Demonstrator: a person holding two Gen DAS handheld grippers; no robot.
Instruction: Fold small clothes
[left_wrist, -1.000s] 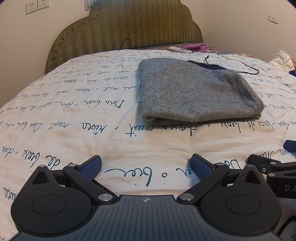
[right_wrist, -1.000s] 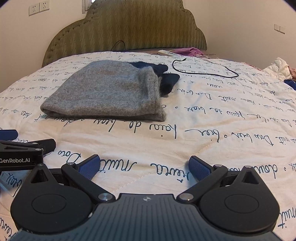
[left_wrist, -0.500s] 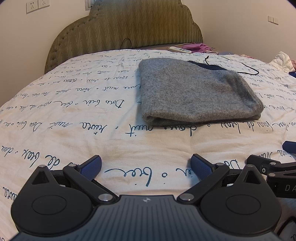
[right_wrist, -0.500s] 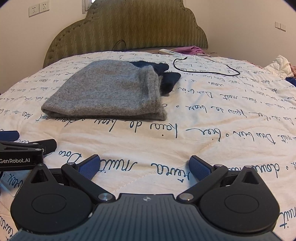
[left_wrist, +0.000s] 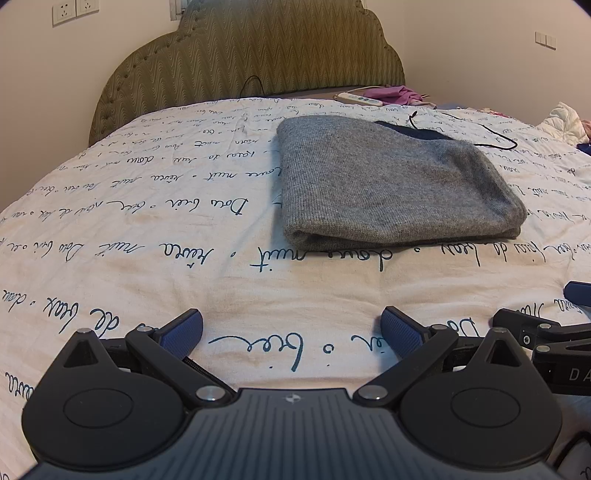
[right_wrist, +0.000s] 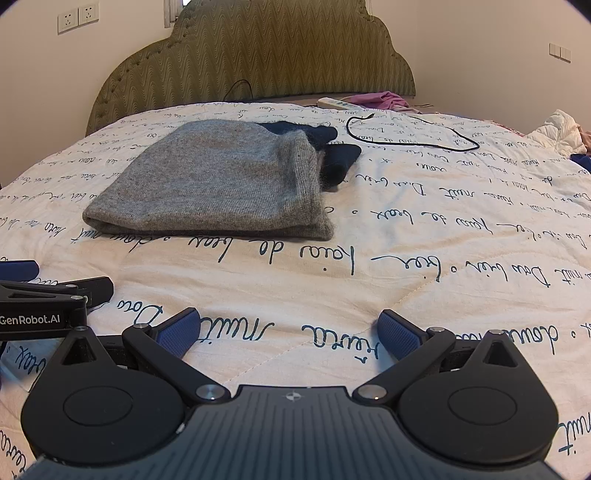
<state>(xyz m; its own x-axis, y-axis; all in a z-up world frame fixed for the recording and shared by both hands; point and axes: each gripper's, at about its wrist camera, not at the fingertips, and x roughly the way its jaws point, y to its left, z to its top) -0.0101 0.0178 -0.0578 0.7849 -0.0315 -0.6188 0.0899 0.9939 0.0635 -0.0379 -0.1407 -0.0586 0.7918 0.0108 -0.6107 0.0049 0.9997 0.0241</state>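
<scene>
Grey knit garment (left_wrist: 391, 184), folded – dark lining perhaps

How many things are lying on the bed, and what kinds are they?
Folded clothes: 2, the grey knit and the dark navy piece sticking out from under it.
Crumpled clothes: 2, purple and white.
Black cable: 1.
White power strip: 1.
Total: 6.

Very little differs from a second ago. In the right wrist view the folded grey sweater (right_wrist: 218, 184), the black cable (right_wrist: 410, 142) and the headboard (right_wrist: 255, 55) sit slightly lower in frame than before. In the left wrist view the right gripper (left_wrist: 546, 325) sits marginally further toward the edge.
</scene>
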